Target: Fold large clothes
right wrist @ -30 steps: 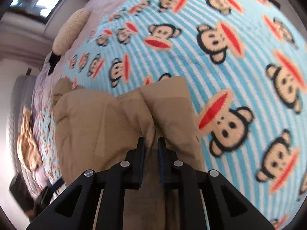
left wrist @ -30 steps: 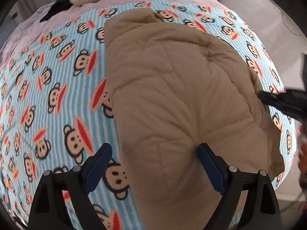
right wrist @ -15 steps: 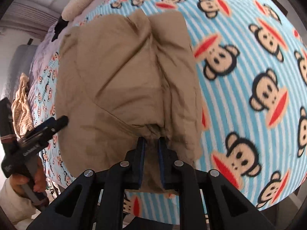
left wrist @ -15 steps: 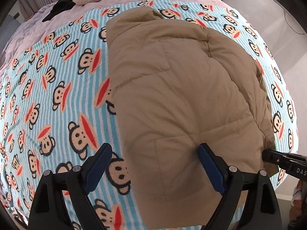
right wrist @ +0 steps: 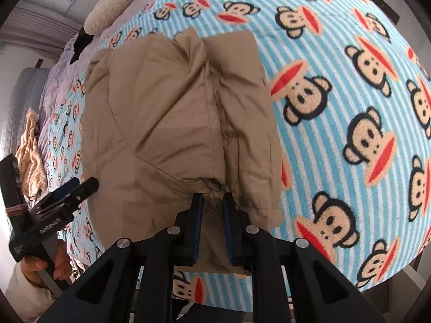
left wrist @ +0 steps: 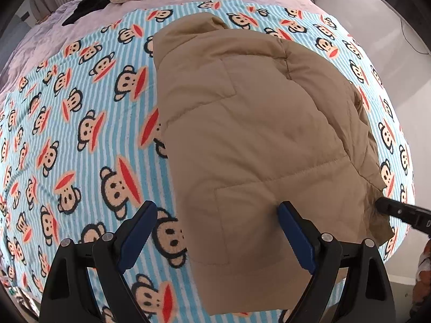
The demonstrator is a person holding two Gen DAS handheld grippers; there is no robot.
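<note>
Plainly, jacket: the tan padded jacket (left wrist: pixel 250 134) lies flat on the monkey-print blanket (left wrist: pixel 80 134), one side already folded inward.
Right gripper (right wrist: pixel 212 202): jaws nearly closed, pinching a gathered cuff at the jacket's near right edge, likely to carry that fold across.
Left gripper (left wrist: pixel 215 228): jaws wide, holding nothing, hanging above the near hem, pointed steeply down, probably ready to pin it.
</note>
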